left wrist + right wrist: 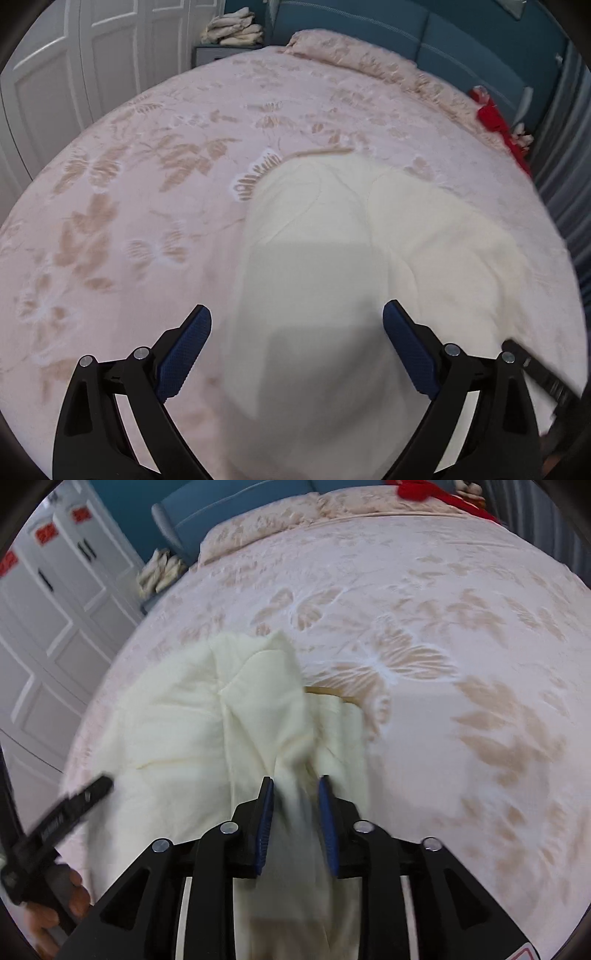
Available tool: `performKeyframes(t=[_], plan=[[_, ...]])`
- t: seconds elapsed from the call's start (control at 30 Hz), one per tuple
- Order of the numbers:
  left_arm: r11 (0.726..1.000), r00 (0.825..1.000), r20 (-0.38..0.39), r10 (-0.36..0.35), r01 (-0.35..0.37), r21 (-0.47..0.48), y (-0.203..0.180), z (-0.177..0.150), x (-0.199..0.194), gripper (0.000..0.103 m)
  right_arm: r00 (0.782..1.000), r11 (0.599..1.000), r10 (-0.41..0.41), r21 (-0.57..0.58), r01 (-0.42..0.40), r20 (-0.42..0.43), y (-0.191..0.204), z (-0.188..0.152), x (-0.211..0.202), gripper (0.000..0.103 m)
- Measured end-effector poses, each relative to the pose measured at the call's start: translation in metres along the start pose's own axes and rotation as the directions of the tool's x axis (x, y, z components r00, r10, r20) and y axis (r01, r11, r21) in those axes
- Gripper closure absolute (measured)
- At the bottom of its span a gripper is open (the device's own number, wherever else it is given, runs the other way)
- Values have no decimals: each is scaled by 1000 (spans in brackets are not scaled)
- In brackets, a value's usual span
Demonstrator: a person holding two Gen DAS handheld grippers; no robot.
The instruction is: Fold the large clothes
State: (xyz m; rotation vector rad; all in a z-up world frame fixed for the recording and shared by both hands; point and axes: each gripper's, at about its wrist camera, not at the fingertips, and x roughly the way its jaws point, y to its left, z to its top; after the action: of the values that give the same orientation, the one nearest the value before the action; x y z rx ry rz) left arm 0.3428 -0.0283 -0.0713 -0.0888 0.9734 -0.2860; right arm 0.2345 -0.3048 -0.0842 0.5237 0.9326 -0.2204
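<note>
**Cream garment gathered on the bed, right claw gripping, left claw free**

The cream garment (207, 716) is lying bunched on the pink flowered bedspread (443, 627), sitting at about 6 o'clock in both wrist views, close under the cameras. In the right wrist view a raised ridge of cloth is running from 12 o'clock down into the right gripper (295, 786), whose 2 blue pads are closing narrowly with the fabric pinched between them. The left gripper (297, 317) is hovering above the garment with its jaws spread wide and nothing between them; its black finger is also showing at 8 o'clock in the right wrist view.

Judging from this, the step in hand is spreading or lifting the garment to set up a fold. To do it well, the left claw is probably needing a matching edge or corner well apart from the right grip, so the cloth is tensioning flat instead of hanging as a rope. Pinching a single layer matters, since bunched layers are likely hiding the hem.

Farther out, a teal headboard (424, 33) is standing at 12 o'clock, red cloth (498, 122) at 2 o'clock, and white wardrobe doors (74, 74) at 10 o'clock.
</note>
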Motion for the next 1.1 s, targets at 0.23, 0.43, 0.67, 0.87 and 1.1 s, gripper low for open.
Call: performKeyframes(t=[0.23,0.43,0.67,0.87,1.1], plan=[[974,996,-88,-32,51,223,20,-94,-81,11,992,993,117,-28,-118,-39,-18,-56,-69,47],[959,988,-135,79,-39,281,15,-127,-49,23,975,978,192,101,-181,-113,-24,-79,-43,47],[989,989,-143,26,-5,145,29,-104,-36,29,986,987,143,83,-137,-80,-24,-79,-25,49],[982,980,-196,21,16,187,16,-100,-17,59,965,975,209,111,-193,-158,-26,-83,-6,82],[979,985,-166,-39,71,190,7,-85,-43,74,978,979,205,-7,-205,-29,-7,-68,-81,92]])
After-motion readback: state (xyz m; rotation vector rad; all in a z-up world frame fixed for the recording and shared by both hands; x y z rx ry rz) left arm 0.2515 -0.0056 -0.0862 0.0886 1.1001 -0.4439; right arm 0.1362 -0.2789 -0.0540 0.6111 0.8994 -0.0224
